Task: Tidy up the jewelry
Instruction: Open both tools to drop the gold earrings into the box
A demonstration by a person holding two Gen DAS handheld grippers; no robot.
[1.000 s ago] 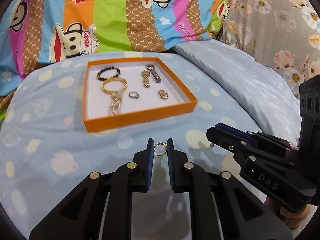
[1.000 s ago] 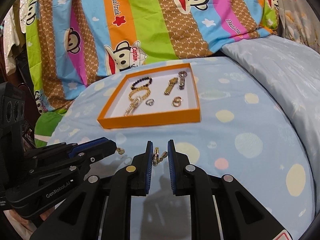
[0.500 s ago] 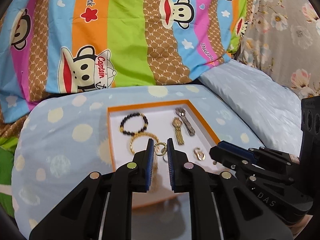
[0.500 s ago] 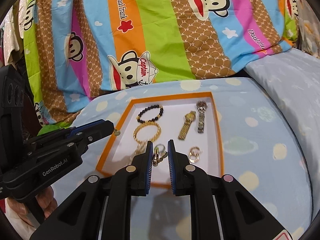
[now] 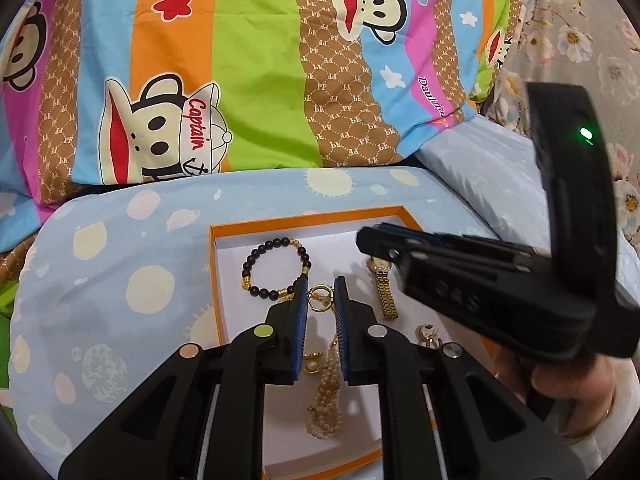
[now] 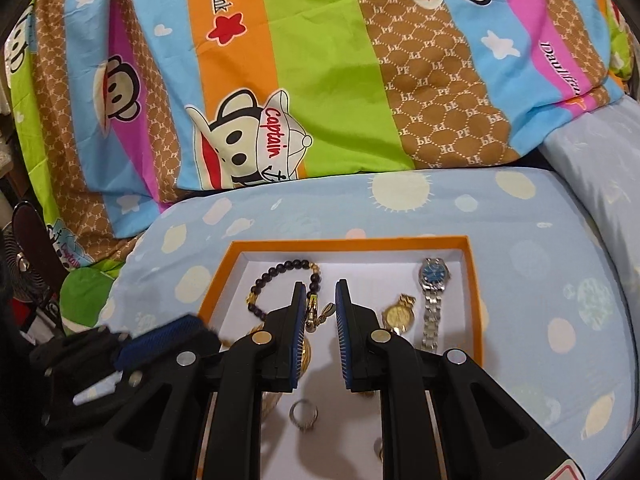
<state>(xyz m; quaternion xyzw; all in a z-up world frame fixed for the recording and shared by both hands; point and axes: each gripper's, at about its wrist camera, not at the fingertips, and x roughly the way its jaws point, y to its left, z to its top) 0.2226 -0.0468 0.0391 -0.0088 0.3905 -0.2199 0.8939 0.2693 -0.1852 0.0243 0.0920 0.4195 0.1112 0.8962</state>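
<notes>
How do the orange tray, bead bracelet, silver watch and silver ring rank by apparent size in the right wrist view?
1. orange tray
2. bead bracelet
3. silver watch, close to the bracelet
4. silver ring, though nearest the camera

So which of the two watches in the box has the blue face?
The silver watch nearest the box's right wall; the gold watch beside it has a gold face.

The left claw point(image 5: 321, 300) is hard matt black plastic with bumpy blue pads. It pinches a shiny gold metal earring point(image 5: 320, 298). The orange tray point(image 6: 216, 276) looks like smooth card, white inside. In it lie dark glossy beads point(image 6: 280, 272) and a shiny silver metal watch point(image 6: 434, 292). The bed point(image 6: 540, 280) is soft cloth.
</notes>
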